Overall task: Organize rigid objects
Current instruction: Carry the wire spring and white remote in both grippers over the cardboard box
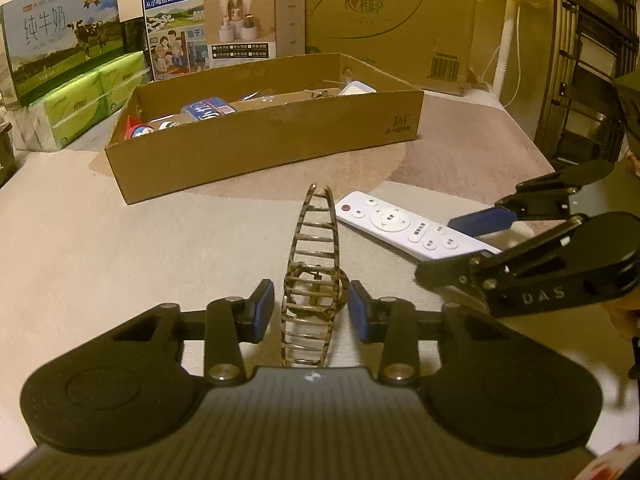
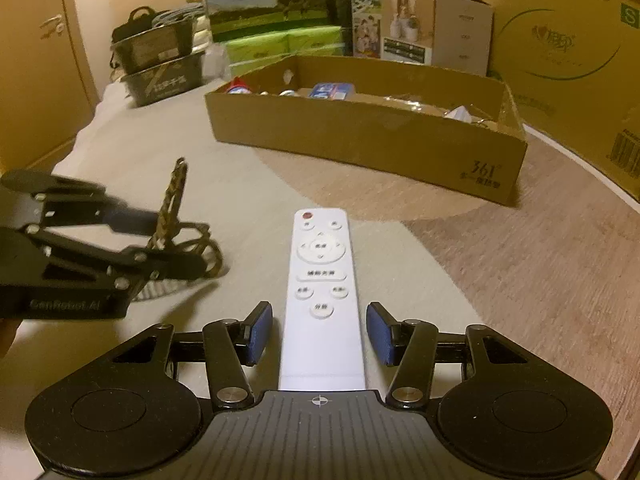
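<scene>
A leopard-pattern hair claw clip [image 1: 311, 276] lies on the beige surface between the open fingers of my left gripper [image 1: 311, 312], which does not touch it. The clip also shows in the right wrist view [image 2: 172, 208]. A white remote control [image 2: 322, 280] lies between the open pads of my right gripper [image 2: 320, 334], with small gaps on both sides. The remote also shows in the left wrist view [image 1: 400, 224], with the right gripper [image 1: 460, 246] around its near end. The left gripper [image 2: 188, 242] shows at the left of the right wrist view.
A shallow cardboard box [image 1: 280, 136] holding several small items stands behind the clip and remote; it also shows in the right wrist view [image 2: 360, 132]. Milk cartons [image 1: 60, 36], green tissue packs [image 1: 84, 100] and a large carton [image 1: 372, 12] line the back. Black baskets [image 2: 156, 60] stand far left.
</scene>
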A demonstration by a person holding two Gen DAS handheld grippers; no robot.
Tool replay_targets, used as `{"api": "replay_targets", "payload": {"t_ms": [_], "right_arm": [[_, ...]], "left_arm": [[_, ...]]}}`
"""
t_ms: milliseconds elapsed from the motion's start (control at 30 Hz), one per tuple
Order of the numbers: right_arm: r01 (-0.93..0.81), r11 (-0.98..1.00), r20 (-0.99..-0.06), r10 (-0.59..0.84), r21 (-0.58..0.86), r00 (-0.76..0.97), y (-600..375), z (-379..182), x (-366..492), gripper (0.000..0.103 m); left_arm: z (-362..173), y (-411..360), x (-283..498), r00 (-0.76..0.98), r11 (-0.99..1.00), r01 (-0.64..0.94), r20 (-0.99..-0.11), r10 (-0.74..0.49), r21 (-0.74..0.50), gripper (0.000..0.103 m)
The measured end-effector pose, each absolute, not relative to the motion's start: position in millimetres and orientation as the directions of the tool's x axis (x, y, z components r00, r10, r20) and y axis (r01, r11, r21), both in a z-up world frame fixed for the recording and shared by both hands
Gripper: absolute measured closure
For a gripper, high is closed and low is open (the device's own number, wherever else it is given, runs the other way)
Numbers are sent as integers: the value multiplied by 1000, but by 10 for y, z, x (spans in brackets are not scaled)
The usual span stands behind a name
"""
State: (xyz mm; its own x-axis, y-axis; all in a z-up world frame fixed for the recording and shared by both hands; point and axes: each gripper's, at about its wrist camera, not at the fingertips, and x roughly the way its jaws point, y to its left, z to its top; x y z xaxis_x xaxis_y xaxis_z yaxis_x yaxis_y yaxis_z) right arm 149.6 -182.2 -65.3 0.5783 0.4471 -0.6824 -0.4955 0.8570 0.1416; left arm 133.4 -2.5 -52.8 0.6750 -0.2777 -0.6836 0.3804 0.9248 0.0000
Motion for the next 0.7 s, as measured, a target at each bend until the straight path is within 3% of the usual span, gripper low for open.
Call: {"api": "replay_targets", "payload": {"t_ms": [67, 333, 467, 700], "right_arm": [[-500, 857, -680, 443, 129, 585, -1801, -659, 1515, 51], [-510, 854, -679, 436, 105, 591, -1725, -678, 1571, 51], [-508, 856, -681, 430, 98, 592, -1706, -676, 1572, 63], [-498, 862, -687, 422, 101, 591, -1719, -653, 1553, 64]], "left_arm": [[-530, -31, 1319, 679, 926, 377, -681, -274, 3, 78], [-530, -39, 1311, 688, 944, 330, -681, -253, -18, 78], [-519, -48, 1315, 687, 950, 310, -685, -241, -22, 78], [-455, -56, 1294, 690, 966, 256, -694, -208, -35, 78]]}}
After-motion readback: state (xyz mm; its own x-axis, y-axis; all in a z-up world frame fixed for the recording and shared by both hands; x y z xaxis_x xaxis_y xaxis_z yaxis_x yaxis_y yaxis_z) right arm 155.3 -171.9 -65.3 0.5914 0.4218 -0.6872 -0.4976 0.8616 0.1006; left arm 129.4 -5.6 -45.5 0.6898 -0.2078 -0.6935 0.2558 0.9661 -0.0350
